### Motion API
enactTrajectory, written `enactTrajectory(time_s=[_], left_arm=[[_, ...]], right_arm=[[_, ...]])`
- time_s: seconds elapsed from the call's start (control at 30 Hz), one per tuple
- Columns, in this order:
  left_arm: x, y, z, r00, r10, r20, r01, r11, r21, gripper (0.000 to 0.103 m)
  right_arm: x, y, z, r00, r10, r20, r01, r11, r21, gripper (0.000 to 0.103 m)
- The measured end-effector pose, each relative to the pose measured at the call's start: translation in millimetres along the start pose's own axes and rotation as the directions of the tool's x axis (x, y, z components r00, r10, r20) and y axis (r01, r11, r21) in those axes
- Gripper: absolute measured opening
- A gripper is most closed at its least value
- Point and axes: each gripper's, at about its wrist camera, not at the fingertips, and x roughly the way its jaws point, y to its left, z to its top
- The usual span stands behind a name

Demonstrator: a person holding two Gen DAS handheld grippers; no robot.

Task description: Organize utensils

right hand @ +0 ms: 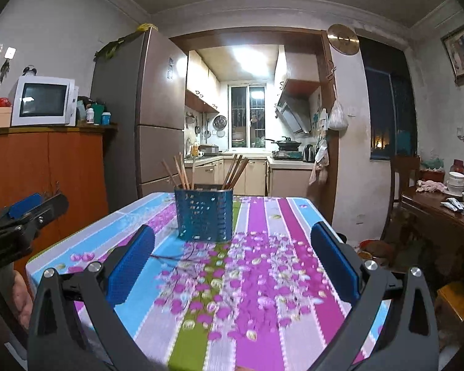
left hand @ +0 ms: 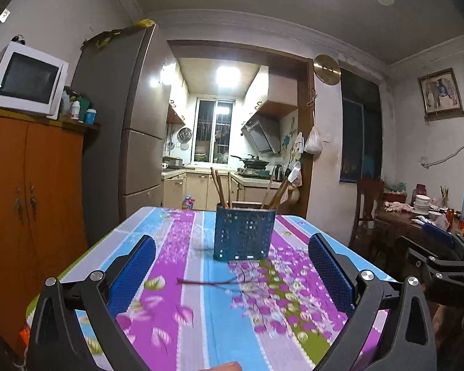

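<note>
Room: dining area opening onto a lit kitchen; grey fridge [left hand: 130, 130] and orange cabinet [left hand: 31, 191] along the left wall, white microwave [left hand: 27, 78] on top of the cabinet.
Surface: table under a striped floral cloth [left hand: 195, 293] in purple, blue, grey and green.
Utensil holder: blue perforated holder [left hand: 244, 235] stands upright on the far half of the surface; seen again from the right wrist [right hand: 204, 215].
Chopsticks in holder: wooden sticks [right hand: 182, 171] lean out in two bunches, one at each end of the holder.
Loose chopsticks: dark thin pair [left hand: 210, 282] lies flat on the cloth, just in front of the holder, crosswise; blurred.
Left tongs: [left hand: 232, 275] released, blue pads spread wide, nothing between them; held low over the near edge of the surface.
Right tongs: [right hand: 232, 266] released, pads wide apart, empty; beside the left tongs, each visible at the edge of the other's view.
Side table: dark wooden table [right hand: 442, 213] at right with bowls [right hand: 456, 182] on it.
</note>
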Motion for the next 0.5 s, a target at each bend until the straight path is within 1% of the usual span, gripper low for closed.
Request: enactTrajectory(time_s=[0.23, 0.5], left_arm=[[-23, -5, -13, 1.0, 0.024, 0.013, -0.025, 0.999, 0.024, 0.098], [-28, -11, -18, 0.999, 0.035, 0.009, -0.035, 0.998, 0.046, 0.098]], right_arm=[[-21, 1, -6, 1.0, -0.017, 0.019, 0.017, 1.0, -0.004, 0.098], [-30, 9, -14, 0.999, -0.025, 0.029, 0.026, 0.999, -0.027, 0.098]])
